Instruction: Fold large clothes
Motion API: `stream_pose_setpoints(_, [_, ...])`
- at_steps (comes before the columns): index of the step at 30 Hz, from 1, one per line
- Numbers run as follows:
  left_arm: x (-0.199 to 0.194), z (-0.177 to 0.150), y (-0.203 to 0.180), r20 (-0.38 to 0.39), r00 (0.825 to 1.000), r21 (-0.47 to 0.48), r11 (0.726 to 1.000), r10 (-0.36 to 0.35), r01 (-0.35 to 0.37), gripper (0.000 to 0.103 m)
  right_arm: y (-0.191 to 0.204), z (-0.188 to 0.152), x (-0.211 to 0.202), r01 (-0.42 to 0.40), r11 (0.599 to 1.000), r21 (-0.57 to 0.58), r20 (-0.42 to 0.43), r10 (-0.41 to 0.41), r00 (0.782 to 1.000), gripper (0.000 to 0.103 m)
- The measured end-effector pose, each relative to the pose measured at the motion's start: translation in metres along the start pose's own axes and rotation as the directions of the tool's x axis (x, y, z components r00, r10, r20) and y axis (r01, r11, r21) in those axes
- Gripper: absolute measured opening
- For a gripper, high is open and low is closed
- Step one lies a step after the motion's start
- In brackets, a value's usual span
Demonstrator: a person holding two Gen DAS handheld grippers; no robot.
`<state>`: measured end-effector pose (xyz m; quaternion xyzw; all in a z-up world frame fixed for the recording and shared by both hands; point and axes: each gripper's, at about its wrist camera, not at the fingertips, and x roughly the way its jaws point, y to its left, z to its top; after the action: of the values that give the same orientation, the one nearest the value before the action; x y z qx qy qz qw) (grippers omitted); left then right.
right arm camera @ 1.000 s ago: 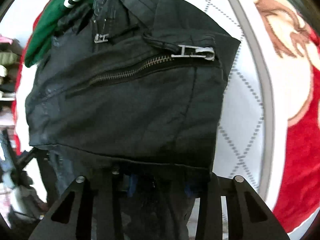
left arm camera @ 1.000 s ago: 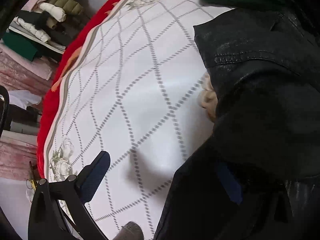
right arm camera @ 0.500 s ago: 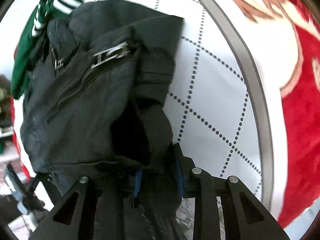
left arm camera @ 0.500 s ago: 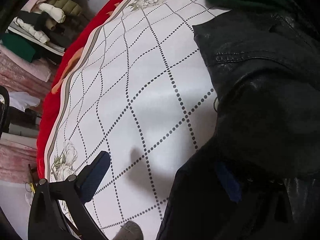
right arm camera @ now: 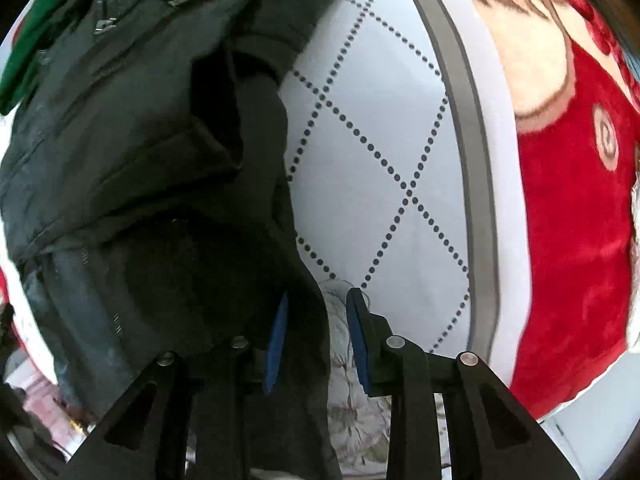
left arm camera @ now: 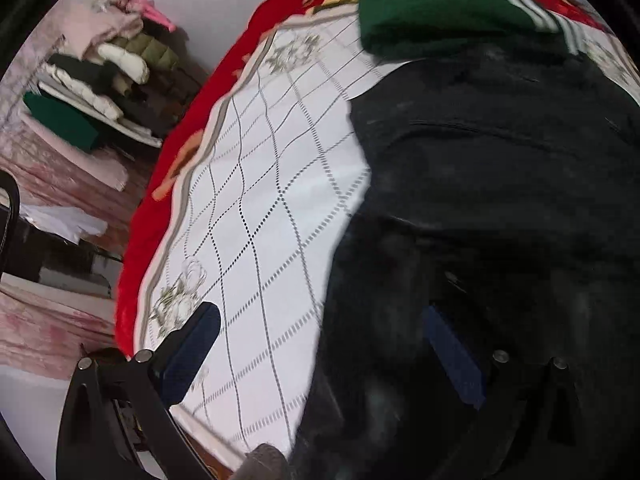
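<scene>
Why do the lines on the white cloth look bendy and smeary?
Left wrist view: the fisheye lens bends the white cloth's grid, and motion smears the dots into dashes. Right wrist view: dots stay sharper, but the black jacket is blurry at the edges.

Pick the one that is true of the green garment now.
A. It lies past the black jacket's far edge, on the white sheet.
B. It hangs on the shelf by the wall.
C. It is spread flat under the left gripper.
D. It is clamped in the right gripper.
A: the green garment lies folded beyond the black jacket on the white sheet, held by no gripper.
</scene>
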<state>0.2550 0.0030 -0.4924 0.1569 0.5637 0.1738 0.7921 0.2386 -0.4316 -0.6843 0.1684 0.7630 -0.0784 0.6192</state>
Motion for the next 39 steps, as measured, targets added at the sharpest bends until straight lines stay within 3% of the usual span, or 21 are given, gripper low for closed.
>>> stream_pose_setpoints(4, [-0.047,-0.020,-0.038,0.004,0.999,0.006,0.999,0.042,-0.042,0.103,-0.032,-0.005,-0.028,-0.110,0.990,-0.083,0.047,0.114,0.992,0.042])
stream_pose_setpoints(6, [-0.069,-0.030,-0.064,-0.009,0.998,0.010,0.998,0.059,-0.059,0.103,-0.059,-0.003,-0.042,-0.202,0.974,-0.107,0.071,0.210,0.975,0.054])
stream_pose_setpoints(8, [-0.089,-0.041,-0.097,-0.030,0.997,0.031,0.997,0.074,-0.073,0.103,-0.082,-0.003,-0.055,-0.320,0.940,-0.122,0.063,0.329,0.942,0.054])
stream_pose_setpoints(11, [-0.112,-0.056,-0.142,-0.067,0.997,0.047,0.998,0.043,-0.040,0.103,-0.127,0.008,-0.059,-0.538,0.842,-0.040,-0.024,0.537,0.843,0.054])
stream_pose_setpoints(13, [-0.124,-0.068,-0.177,-0.092,0.996,0.071,0.997,0.012,-0.005,0.103,-0.132,0.003,-0.055,-0.587,0.809,-0.011,-0.053,0.586,0.808,0.054])
stream_pose_setpoints(16, [-0.132,-0.086,-0.231,-0.122,0.993,0.139,0.990,0.004,0.014,0.103,-0.154,-0.008,-0.060,-0.566,0.824,-0.029,-0.072,0.563,0.823,0.054])
stream_pose_setpoints(18, [-0.131,-0.095,-0.262,-0.137,0.990,0.199,0.980,0.041,-0.013,0.103,-0.165,-0.006,-0.059,-0.555,0.831,-0.025,-0.078,0.552,0.830,0.054])
stream_pose_setpoints(24, [-0.099,-0.104,-0.319,-0.107,0.966,0.298,0.935,0.235,-0.194,0.103,-0.178,0.021,-0.057,-0.517,0.856,-0.026,-0.073,0.514,0.855,0.054])
stream_pose_setpoints(30, [-0.084,-0.082,-0.295,-0.191,0.969,0.152,0.980,0.157,-0.129,0.103,-0.147,0.059,-0.056,-0.525,0.848,-0.078,-0.078,0.519,0.851,0.054])
stream_pose_setpoints(32, [-0.105,-0.081,-0.288,-0.165,0.982,0.120,0.990,0.090,-0.070,0.103,-0.130,0.071,-0.052,-0.538,0.839,-0.083,-0.092,0.531,0.843,0.054])
stream_pose_setpoints(36, [-0.134,-0.092,-0.311,-0.083,0.993,0.193,0.979,0.080,-0.062,0.103,-0.105,0.079,-0.057,-0.547,0.827,-0.128,-0.104,0.537,0.837,0.054])
stream_pose_setpoints(39, [-0.103,-0.100,-0.330,-0.146,0.979,0.245,0.964,0.145,-0.106,0.103,-0.098,0.078,-0.056,-0.536,0.833,-0.138,-0.119,0.523,0.844,0.054])
